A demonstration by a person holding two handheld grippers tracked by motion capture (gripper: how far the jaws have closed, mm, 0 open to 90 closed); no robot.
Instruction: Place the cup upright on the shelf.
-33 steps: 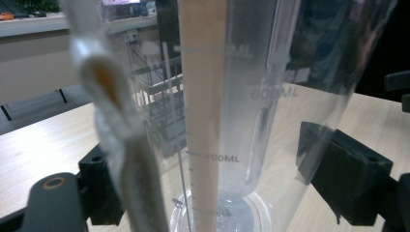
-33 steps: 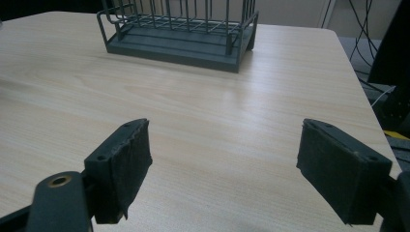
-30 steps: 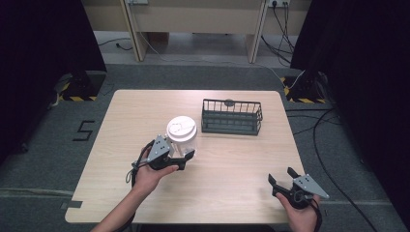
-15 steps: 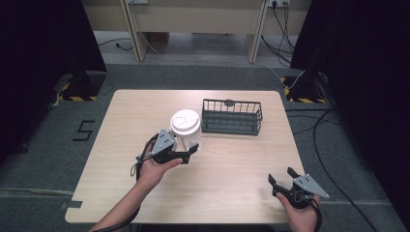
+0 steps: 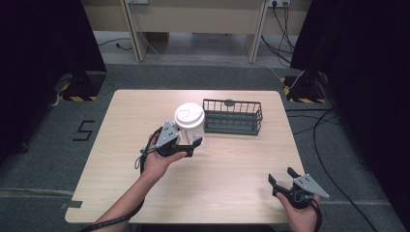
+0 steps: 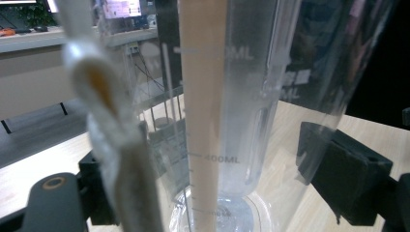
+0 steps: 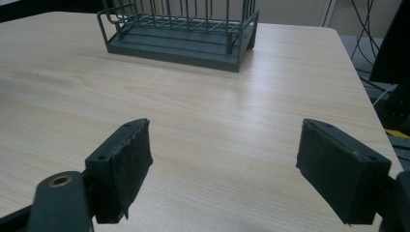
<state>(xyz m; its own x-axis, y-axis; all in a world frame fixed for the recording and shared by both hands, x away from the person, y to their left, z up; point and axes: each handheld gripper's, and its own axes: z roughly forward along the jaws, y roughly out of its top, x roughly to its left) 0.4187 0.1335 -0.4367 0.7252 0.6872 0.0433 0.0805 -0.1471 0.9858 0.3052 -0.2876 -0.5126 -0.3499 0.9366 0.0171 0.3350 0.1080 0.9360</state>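
Measuring cup (image 5: 189,126), clear plastic with a white lid, stands roughly upright in the high view, its long axis near vertical and the lid facing up with a slight lean toward the camera. Printed volume marks, among them "400ML", run up its wall in the left gripper view (image 6: 220,158), where the base sits low and the body rises out of the top edge. The cup sits between the pads of the left tongs (image 5: 186,145), which are clenched on its lower part; dark pads flank the clear wall on both sides (image 6: 345,176). The person's left hand (image 5: 157,162) holds those tongs over the middle of the desk (image 5: 232,169); whether the cup's base touches the desk cannot be told. Just to the cup's right stands a dark wire basket (image 5: 233,117), near the far edge of the desk and apart from the cup. The right tongs (image 5: 286,182) are held at the near right corner of the desk, well apart from the cup, released, pads spread wide over bare wood (image 7: 123,169).
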